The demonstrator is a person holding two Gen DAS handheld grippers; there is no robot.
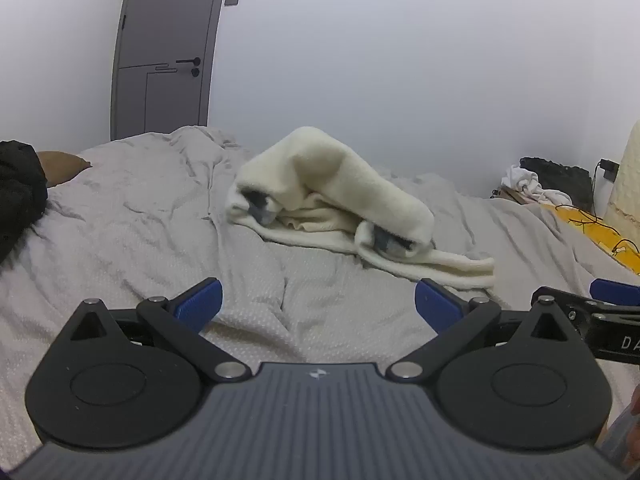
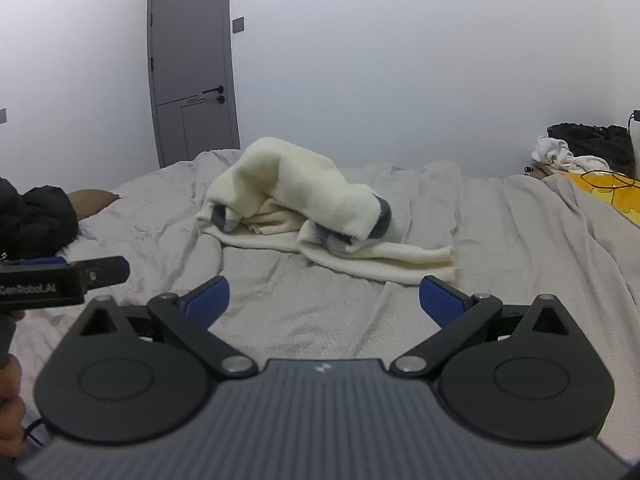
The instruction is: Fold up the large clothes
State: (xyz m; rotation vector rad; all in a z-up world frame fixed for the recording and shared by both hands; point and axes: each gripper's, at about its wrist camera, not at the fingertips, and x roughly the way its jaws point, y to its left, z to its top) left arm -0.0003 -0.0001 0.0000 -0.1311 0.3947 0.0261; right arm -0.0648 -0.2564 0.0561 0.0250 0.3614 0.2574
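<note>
A cream fleece garment (image 1: pixel 340 196) with grey cuffs lies bunched in a heap on the grey bed sheet (image 1: pixel 160 220); it also shows in the right wrist view (image 2: pixel 304 200). One part arches up over a flatter layer beneath. My left gripper (image 1: pixel 318 300) is open and empty, hovering over the sheet in front of the garment, not touching it. My right gripper (image 2: pixel 324 298) is open and empty too, just short of the garment's near hem. Each gripper shows at the edge of the other's view.
A black garment (image 1: pixel 20 196) and a brown pillow (image 1: pixel 60 164) lie at the bed's left. A yellow cloth (image 2: pixel 612 192), cables and a pile of black and white clothes (image 2: pixel 588 148) sit at the right. A grey door (image 2: pixel 192 72) is behind.
</note>
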